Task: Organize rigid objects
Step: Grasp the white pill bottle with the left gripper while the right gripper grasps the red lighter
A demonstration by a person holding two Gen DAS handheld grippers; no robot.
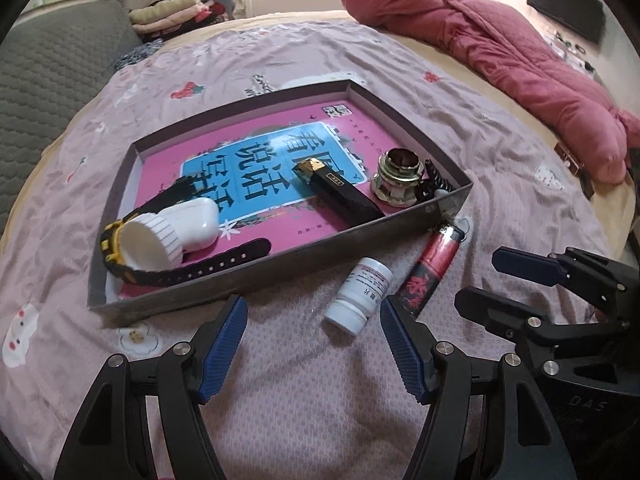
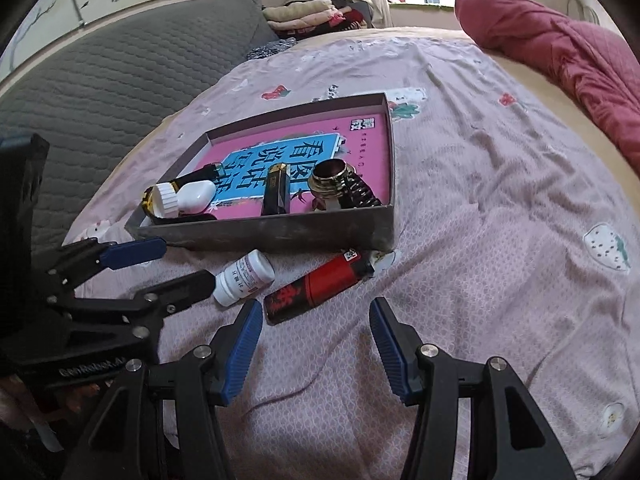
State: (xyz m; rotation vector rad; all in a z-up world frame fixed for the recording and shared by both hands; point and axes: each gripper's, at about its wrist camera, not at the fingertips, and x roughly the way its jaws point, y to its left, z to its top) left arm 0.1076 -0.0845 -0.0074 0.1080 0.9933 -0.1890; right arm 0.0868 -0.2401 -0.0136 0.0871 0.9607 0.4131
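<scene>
- Blue ribbed pads line both tools; the left tool [image 1: 312, 344] stands wide open with nothing between its pads, hovering over the bed just short of the white pill bottle [image 1: 358, 294].
- Equally wide and empty, the right tool [image 2: 316, 344] points at the red-and-black lighter [image 2: 316, 286], probably so each hand can take one item.
- Bottle and lighter lie on their sides, just beside each other, on the pink bedsheet [image 2: 500, 240], close against the near wall of the shallow box [image 1: 256, 276]; these look like the two things left to put away.
- Inside the box, on a pink printed liner, lie a watch [image 1: 176, 268], a white cap [image 1: 148, 242], a white case [image 1: 196, 220], a black bar [image 1: 340, 192] and a metal fitting [image 1: 398, 178].
- Beyond it, a red quilt [image 1: 520, 64] is bunched aside.
</scene>
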